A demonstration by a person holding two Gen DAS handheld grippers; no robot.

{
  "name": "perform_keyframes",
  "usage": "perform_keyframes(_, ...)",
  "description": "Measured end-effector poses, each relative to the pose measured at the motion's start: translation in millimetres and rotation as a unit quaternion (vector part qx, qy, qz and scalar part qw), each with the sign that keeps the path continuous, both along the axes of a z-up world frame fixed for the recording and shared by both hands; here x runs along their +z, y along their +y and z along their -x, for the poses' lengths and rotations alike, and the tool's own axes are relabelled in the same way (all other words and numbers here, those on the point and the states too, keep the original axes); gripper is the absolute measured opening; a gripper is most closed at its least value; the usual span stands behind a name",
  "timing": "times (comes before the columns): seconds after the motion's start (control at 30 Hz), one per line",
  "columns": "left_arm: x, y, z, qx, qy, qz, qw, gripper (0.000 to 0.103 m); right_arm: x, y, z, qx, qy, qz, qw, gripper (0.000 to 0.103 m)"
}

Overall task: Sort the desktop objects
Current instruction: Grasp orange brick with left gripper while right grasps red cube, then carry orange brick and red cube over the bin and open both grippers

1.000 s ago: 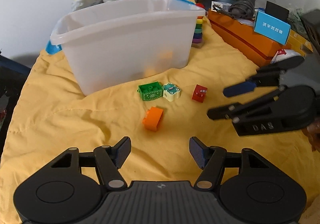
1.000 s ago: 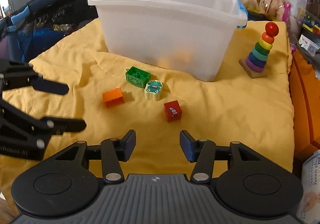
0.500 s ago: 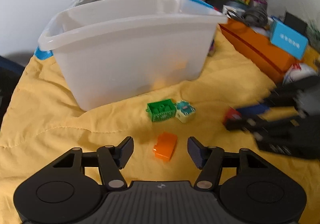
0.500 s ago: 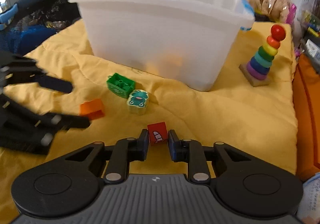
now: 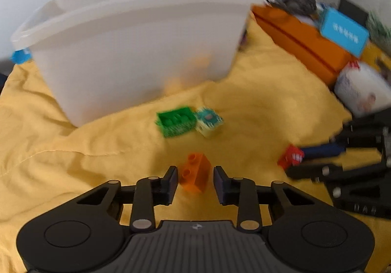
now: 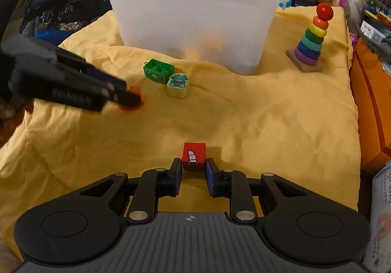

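Observation:
My left gripper point(image 5: 195, 175) is open, its fingers on either side of an orange brick point(image 5: 195, 175) on the yellow cloth; small gaps show on both sides. My right gripper point(image 6: 193, 166) is shut on a red cube point(image 6: 194, 156) with a white mark; it also shows in the left wrist view point(image 5: 290, 157). A green brick point(image 5: 176, 121) and a frog-faced block point(image 5: 209, 121) lie side by side in front of the white plastic bin point(image 5: 136, 36). In the right wrist view the left gripper point(image 6: 129, 98) covers most of the orange brick point(image 6: 135, 91).
A rainbow ring stacker point(image 6: 311, 38) stands right of the bin point(image 6: 195, 14). An orange box point(image 5: 300, 38) with a blue card point(image 5: 343, 31) and a white packet point(image 5: 361, 92) line the right edge. Cluttered bags and boxes sit behind the bin. Dark items lie beyond the cloth's left edge.
My left gripper moved forward so the orange brick sits between its fingers, which have narrowed. My right gripper stays closed on the red cube and has shifted slightly.

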State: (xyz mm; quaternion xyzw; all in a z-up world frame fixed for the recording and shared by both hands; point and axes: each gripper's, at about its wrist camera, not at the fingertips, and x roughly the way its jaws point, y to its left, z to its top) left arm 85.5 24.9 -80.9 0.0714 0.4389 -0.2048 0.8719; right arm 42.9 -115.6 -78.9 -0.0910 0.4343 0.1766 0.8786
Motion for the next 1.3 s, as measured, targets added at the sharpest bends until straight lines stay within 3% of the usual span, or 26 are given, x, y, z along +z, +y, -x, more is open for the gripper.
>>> perform_keyframes(0.07,-2,-1,2,0.003,-0.006,-0.002,1.0,0.031,-1,2,-1,0.0,-0.002,-0.001,1.0,0.024)
perform_keyframes(0.17,-1,1,3,0.011,-0.005,0.008,0.9999,0.018,-3,5,-1,0.0,-0.008,0.005,1.0,0.024)
perform_keyframes(0.4,7,5,17,0.011,-0.005,0.017,0.9998,0.017,-9,7,-7,-0.001,-0.005,0.011,1.0,0.022)
perform_keyframes(0.6,47,15,37,0.01,-0.037,0.039,0.9985,0.017,1,6,0,0.006,-0.008,0.001,1.0,0.022)
perform_keyframes(0.8,123,35,10,0.044,-0.133,0.061,0.9883,0.017,61,6,-17,0.008,-0.095,-0.012,0.995,0.022)
perform_keyframes(0.97,164,45,-31,0.07,-0.19,0.06,0.9774,0.017,118,12,-59,0.003,-0.168,-0.032,0.985,0.022)
perform_keyframes(1.1,165,45,-69,0.088,-0.191,0.058,0.9759,0.017,135,25,-96,-0.005,-0.194,-0.026,0.981,0.022)
perform_keyframes(1.3,125,44,-118,0.122,-0.137,0.032,0.9825,0.019,119,39,-138,-0.036,-0.158,-0.031,0.986,0.022)
